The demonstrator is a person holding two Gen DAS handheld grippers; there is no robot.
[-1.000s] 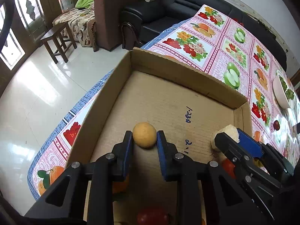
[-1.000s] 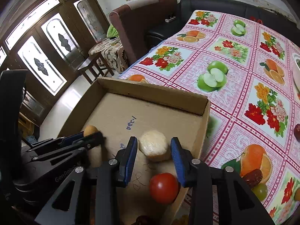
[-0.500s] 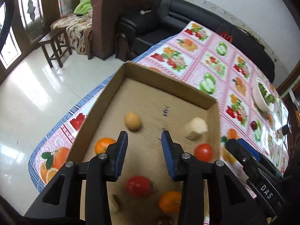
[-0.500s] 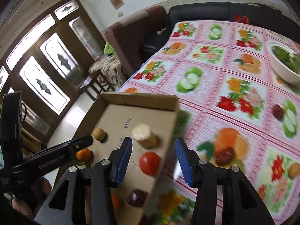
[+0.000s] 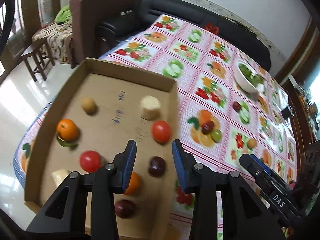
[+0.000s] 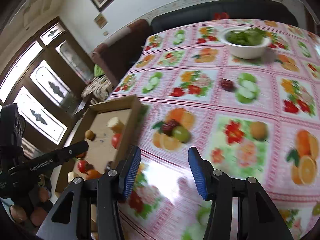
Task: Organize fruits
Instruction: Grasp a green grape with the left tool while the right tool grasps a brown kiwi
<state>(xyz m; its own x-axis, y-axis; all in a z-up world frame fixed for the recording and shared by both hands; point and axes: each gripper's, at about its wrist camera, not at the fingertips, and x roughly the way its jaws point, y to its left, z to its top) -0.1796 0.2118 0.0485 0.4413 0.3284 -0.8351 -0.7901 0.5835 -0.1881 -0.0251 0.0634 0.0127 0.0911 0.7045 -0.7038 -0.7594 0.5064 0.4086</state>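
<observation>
A shallow cardboard box (image 5: 128, 74) sits at the table's left end and holds several fruits: a tan round fruit (image 5: 89, 105), a pale cut piece (image 5: 150, 107), an orange (image 5: 67, 130), two tomatoes (image 5: 161, 131) and dark plums (image 5: 157, 166). My left gripper (image 5: 154, 158) is open and empty above the box's near right part. My right gripper (image 6: 164, 170) is open and empty over the tablecloth, right of the box (image 6: 120, 104). Loose on the cloth lie a dark plum with a green grape (image 6: 175, 129), a tan fruit (image 6: 258, 129) and another dark plum (image 6: 227, 84).
A white bowl of greens (image 6: 247, 41) stands at the far side of the table. The fruit-print tablecloth (image 6: 250, 160) shows printed fruit among the real ones. A black sofa (image 5: 200, 14), a brown armchair and a small wooden stool stand beyond the table's edges.
Both grippers let go of their fruit in the box, the tan fruit and the pale piece, and pulled back and up. The right gripper swung right over the tablecloth.
</observation>
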